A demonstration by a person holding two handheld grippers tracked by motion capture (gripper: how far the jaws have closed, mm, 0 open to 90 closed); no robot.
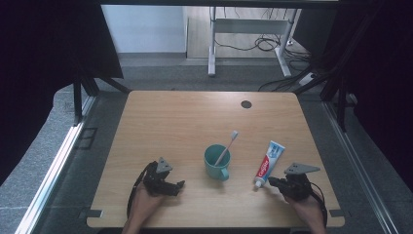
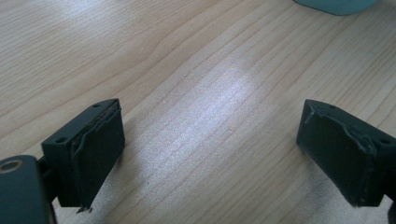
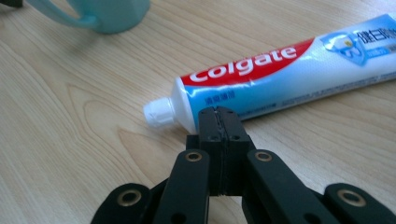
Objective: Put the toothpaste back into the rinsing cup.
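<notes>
— Two grippers rest near the front edge of the wooden surface (image 1: 160,112)?
— Yes. The left gripper (image 2: 210,154) has its jaws spread wide over bare wood; the right gripper (image 3: 219,126) is pressed closed, empty, just beside the toothpaste tube (image 3: 289,74) (cap toward it).
— Between them?
— A teal mug (image 1: 216,163) holding a toothbrush (image 1: 228,145).

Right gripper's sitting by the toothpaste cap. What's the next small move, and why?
Probably open the right gripper first: its jaws are pressed shut with nothing between them, right beside the toothpaste tube near its white cap. It cannot close around the tube until they spread.
</notes>
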